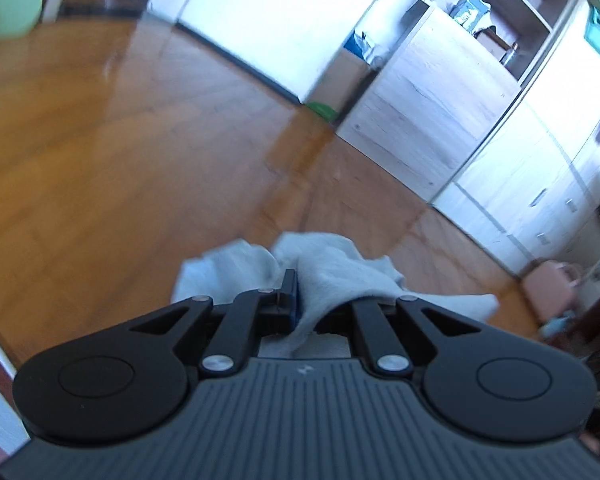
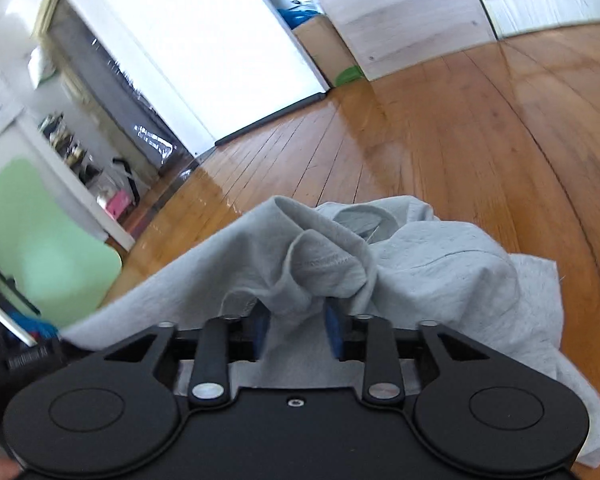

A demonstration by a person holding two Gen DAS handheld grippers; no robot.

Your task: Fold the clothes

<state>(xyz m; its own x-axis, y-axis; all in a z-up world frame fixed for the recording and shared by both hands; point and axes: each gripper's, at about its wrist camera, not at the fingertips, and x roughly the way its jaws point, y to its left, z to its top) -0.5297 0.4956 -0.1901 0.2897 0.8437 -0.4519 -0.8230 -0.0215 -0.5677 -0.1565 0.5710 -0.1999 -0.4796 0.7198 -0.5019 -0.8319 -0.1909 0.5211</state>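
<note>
A light grey garment (image 1: 332, 268) is held up above the wooden floor. My left gripper (image 1: 302, 294) is shut on a fold of it; the left blue pad (image 1: 291, 296) shows, and the other finger is hidden under the cloth. In the right wrist view the same grey garment (image 2: 440, 264) bunches in front of the camera and drapes down to the right. A thick wad of it, with a stitched hem, fills the gap between the two blue pads (image 2: 334, 332) of my right gripper (image 2: 296, 322), which is shut on it.
Glossy wooden floor (image 1: 120, 160) spreads below. Pale wooden cabinets and shelves (image 1: 440, 112) stand at the right, with a cardboard box (image 2: 324, 46) and a green item (image 2: 348, 74) at their foot. A pale green panel (image 2: 40, 240) lies at the left, and a pink object (image 1: 548, 284) sits low at the right.
</note>
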